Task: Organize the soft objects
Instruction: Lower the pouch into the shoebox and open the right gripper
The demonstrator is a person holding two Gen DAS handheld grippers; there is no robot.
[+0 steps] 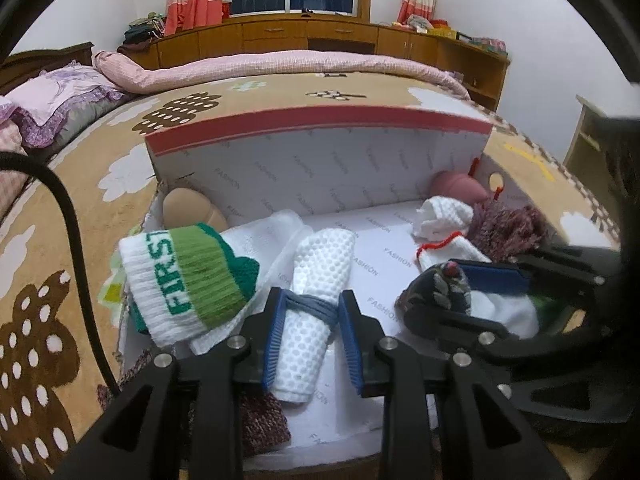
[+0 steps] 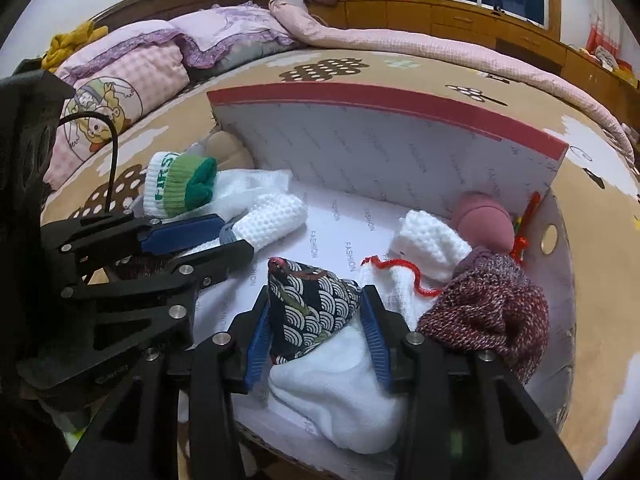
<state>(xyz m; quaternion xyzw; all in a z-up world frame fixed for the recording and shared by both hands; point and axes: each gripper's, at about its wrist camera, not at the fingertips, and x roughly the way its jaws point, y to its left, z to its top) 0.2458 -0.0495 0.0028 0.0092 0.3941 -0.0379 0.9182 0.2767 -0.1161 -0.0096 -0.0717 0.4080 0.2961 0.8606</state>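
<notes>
A white shoe box [image 1: 320,176] with a red-edged lid stands open on the bed. My left gripper [image 1: 311,300] is shut on a rolled white waffle towel [image 1: 316,264] tied with a grey band, low inside the box. In the right wrist view the same gripper [image 2: 236,234] holds that roll [image 2: 276,216] at the left. My right gripper [image 2: 316,300] is shut on a dark wave-patterned pouch [image 2: 312,308], with white cloth [image 2: 344,392] bunched under it. A green and white knit hat [image 1: 188,280] lies at the box's left end.
A maroon knit piece [image 2: 488,312], a white waffle cloth with red string [image 2: 432,248] and a pink soft object [image 2: 484,220] fill the box's right end. A tan plush [image 1: 188,208] sits in the far left corner. Pillows [image 2: 132,68] and a pink quilt [image 1: 280,64] lie beyond.
</notes>
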